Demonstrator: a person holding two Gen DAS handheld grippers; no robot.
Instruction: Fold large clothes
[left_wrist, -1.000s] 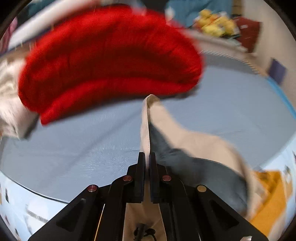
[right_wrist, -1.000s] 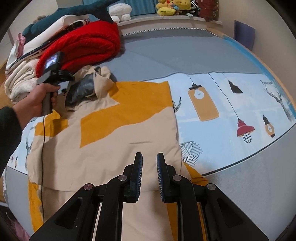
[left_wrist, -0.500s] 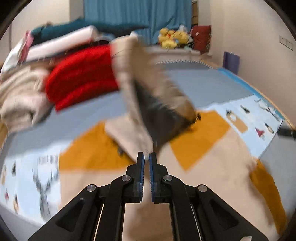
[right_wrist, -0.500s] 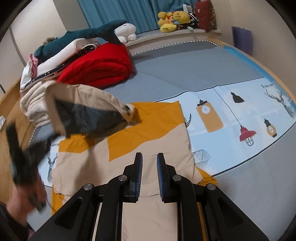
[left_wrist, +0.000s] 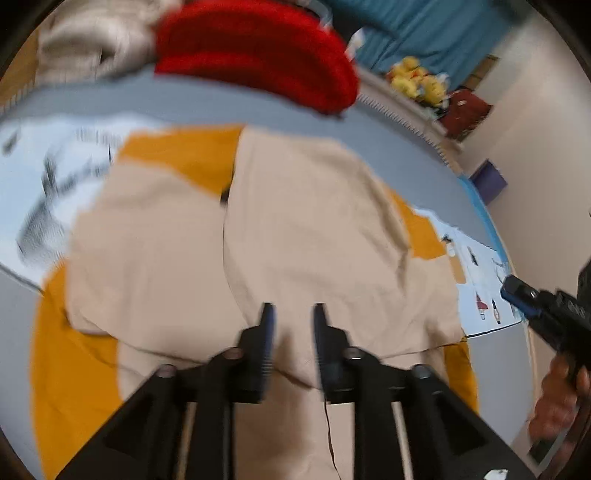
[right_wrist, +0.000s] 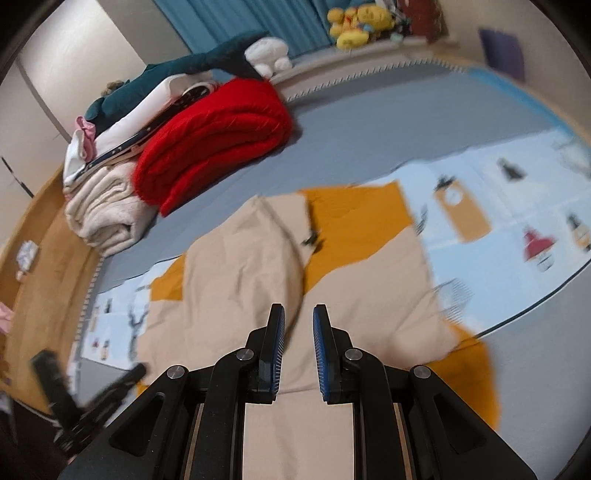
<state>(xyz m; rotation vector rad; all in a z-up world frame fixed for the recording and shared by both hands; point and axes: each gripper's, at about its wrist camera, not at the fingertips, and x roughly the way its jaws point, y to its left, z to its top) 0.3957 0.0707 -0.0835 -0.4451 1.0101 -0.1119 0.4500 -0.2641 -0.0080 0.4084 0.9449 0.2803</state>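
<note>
A large beige and mustard-orange garment (left_wrist: 303, 240) lies spread on the bed, with its hood part folded down flat over the body (right_wrist: 251, 258). My left gripper (left_wrist: 291, 314) is open and empty, hovering above the garment's near part. My right gripper (right_wrist: 298, 314) is open and empty, also above the garment's near edge. The right gripper also shows at the right edge of the left wrist view (left_wrist: 546, 314), and the left gripper shows blurred at the lower left of the right wrist view (right_wrist: 92, 398).
A folded red blanket (right_wrist: 218, 133) and a stack of folded cream and white bedding (right_wrist: 107, 206) lie at the far left of the bed. Plush toys (right_wrist: 358, 22) sit on the far ledge. A printed light-blue sheet (right_wrist: 517, 206) covers the bed to the right.
My left gripper swung the hood part over onto the garment body, let it go and opened. The right gripper opened a little wider and stayed near the garment's near edge.
</note>
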